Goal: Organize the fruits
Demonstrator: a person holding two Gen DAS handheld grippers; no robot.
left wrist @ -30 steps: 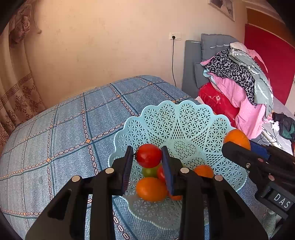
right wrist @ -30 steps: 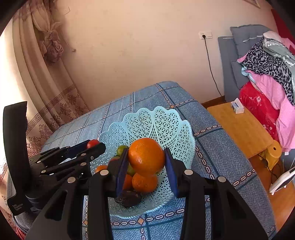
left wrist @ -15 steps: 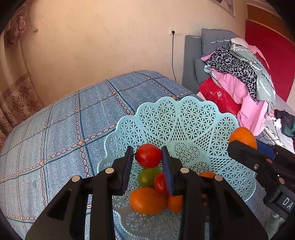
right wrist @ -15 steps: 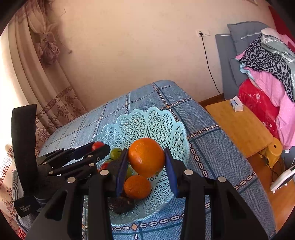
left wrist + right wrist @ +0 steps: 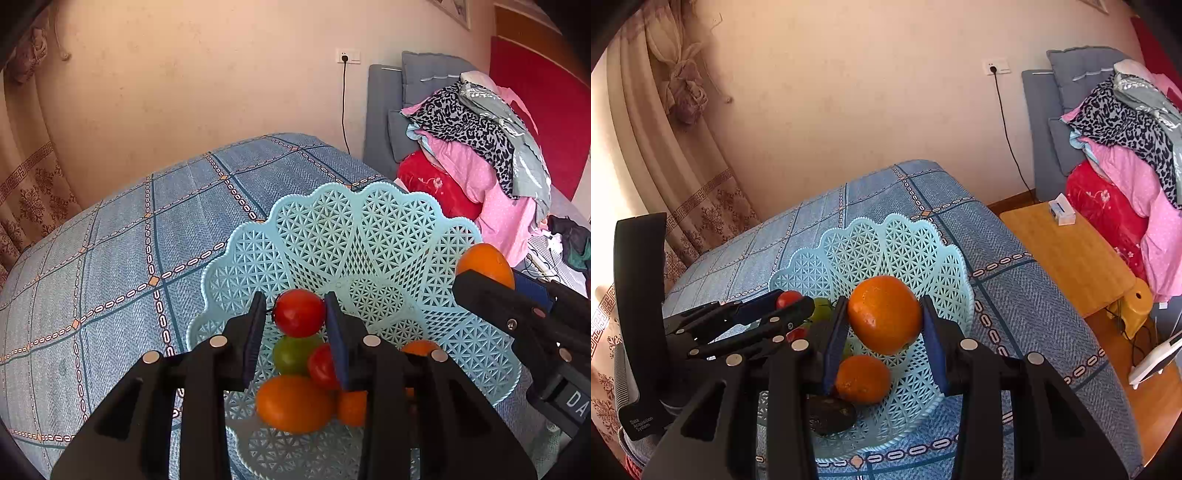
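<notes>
A light blue lattice basket (image 5: 354, 236) (image 5: 886, 251) sits on the blue patterned tablecloth. My left gripper (image 5: 297, 314) is shut on a red tomato (image 5: 299, 312) (image 5: 788, 298) above the basket's near side. My right gripper (image 5: 884, 319) is shut on a large orange (image 5: 884, 314) (image 5: 484, 260) over the basket. Inside the basket lie a green fruit (image 5: 293, 352), another red tomato (image 5: 321, 365), an orange fruit (image 5: 293, 402), a smaller orange (image 5: 862, 378) and a dark fruit (image 5: 831, 415).
The blue tablecloth (image 5: 129, 240) covers the table around the basket. A low wooden table (image 5: 1067, 254) with a small box (image 5: 1062, 214) stands to the right. A grey sofa piled with clothes (image 5: 476, 147) is at the back right. A curtain (image 5: 676, 147) hangs on the left.
Both grippers have risen and drawn back a little with their fruit, so more of the basket's contents show below them. Their grips are unchanged.
</notes>
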